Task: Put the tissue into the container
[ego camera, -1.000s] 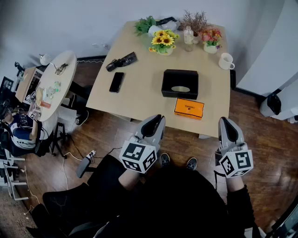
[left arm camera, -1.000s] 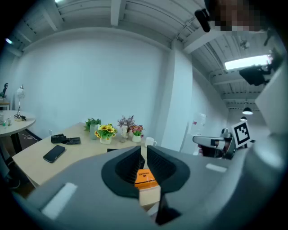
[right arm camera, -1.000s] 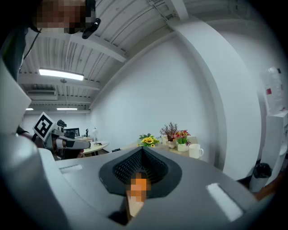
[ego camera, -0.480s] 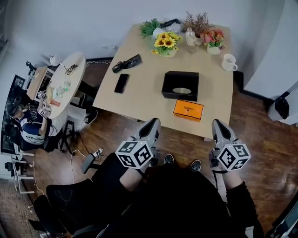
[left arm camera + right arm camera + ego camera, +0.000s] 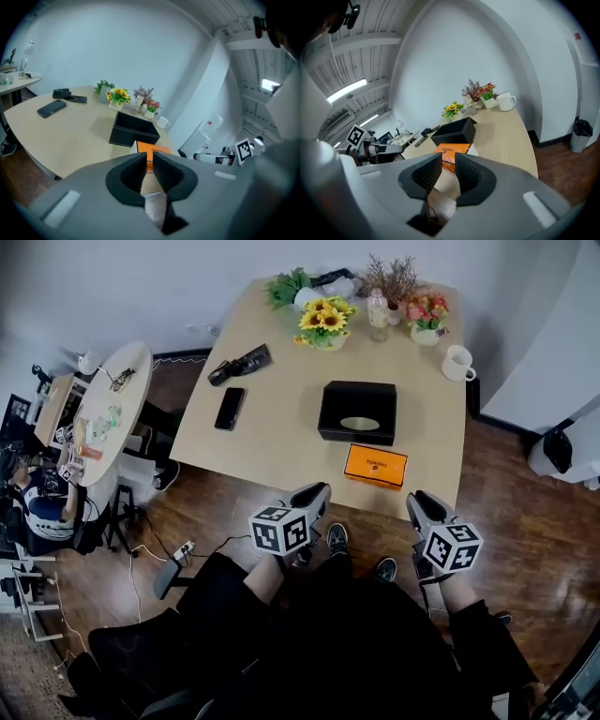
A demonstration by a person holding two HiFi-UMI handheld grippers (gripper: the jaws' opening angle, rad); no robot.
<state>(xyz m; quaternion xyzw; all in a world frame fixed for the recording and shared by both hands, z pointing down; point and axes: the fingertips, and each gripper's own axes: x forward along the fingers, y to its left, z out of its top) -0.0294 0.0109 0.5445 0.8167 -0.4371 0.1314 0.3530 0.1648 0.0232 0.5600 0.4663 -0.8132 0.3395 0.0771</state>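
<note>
An orange tissue pack [image 5: 375, 466] lies near the front edge of the wooden table [image 5: 272, 427]. Just behind it stands the black open container [image 5: 358, 412]. Both grippers hover off the table, over my lap, and point at the pack. My left gripper [image 5: 317, 493] is shut with nothing in it. The jaws of my right gripper [image 5: 413, 502] are opening, with nothing between them. The left gripper view shows the left gripper [image 5: 149, 157], with the pack [image 5: 154, 147] and container [image 5: 133, 131] beyond it. The right gripper view shows the right gripper [image 5: 448, 159], the pack [image 5: 452, 150] and the container [image 5: 454, 131].
A phone [image 5: 228, 409] and black gadgets [image 5: 239, 363] lie on the table's left side. At the back stand sunflowers [image 5: 323, 322], a bottle [image 5: 378, 313] and a white mug [image 5: 457, 363]. A round side table [image 5: 103, 409] and a seated person [image 5: 42, 507] are at the far left.
Both grippers have come closer to the table's front edge and a little closer to each other. The head view has shifted slightly.
</note>
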